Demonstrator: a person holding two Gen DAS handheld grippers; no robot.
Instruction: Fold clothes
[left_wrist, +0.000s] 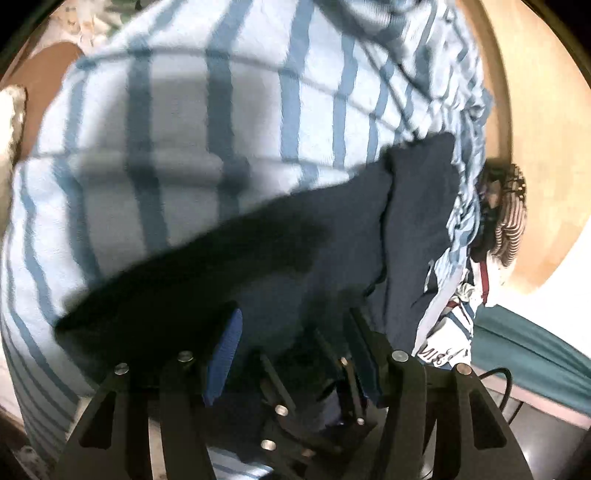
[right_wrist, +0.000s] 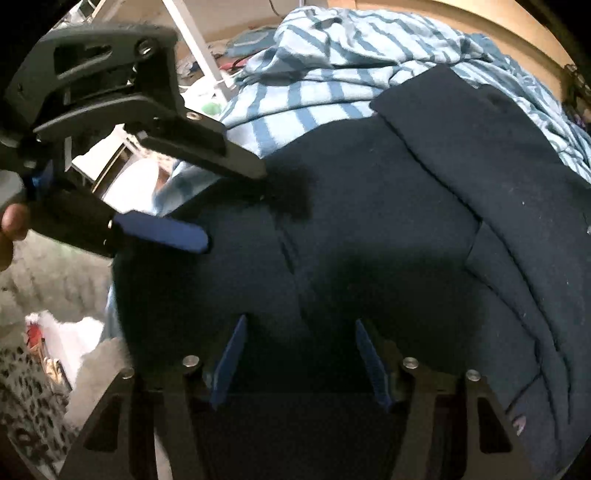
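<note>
Fingers of the left gripper (right_wrist: 236, 206) are seen spread apart in the right wrist view, the upper black finger's tip touching the dark navy fabric garment (right_wrist: 388, 229) near its edge, the lower blue-padded finger (right_wrist: 166, 230) lying just over the same cloth; nothing is pinched between them. The right gripper (right_wrist: 301, 354) is likewise held apart, its blue pads standing on either side of a bare stretch of the navy garment, with no fabric clamped. The garment is laid across a light-blue and white striped blanket (right_wrist: 332, 55), folded edges and seams running along its right side. A fingertip of the person's hand (right_wrist: 13, 221) is shown only in the right wrist view, at the left border, behind the left gripper's handle. In the left wrist view the left gripper (left_wrist: 291, 332) is seen over the navy garment's edge, and more of the striped blanket is revealed, along with a pale wooden board (left_wrist: 535, 129), a striped rounded object (left_wrist: 509, 218) that cannot be identified, a white printed cloth (left_wrist: 450, 332) and a teal cloth (left_wrist: 528, 347) at the right. Leopard-patterned fabric (right_wrist: 26, 398) is visible low at the left of the right wrist view.
</note>
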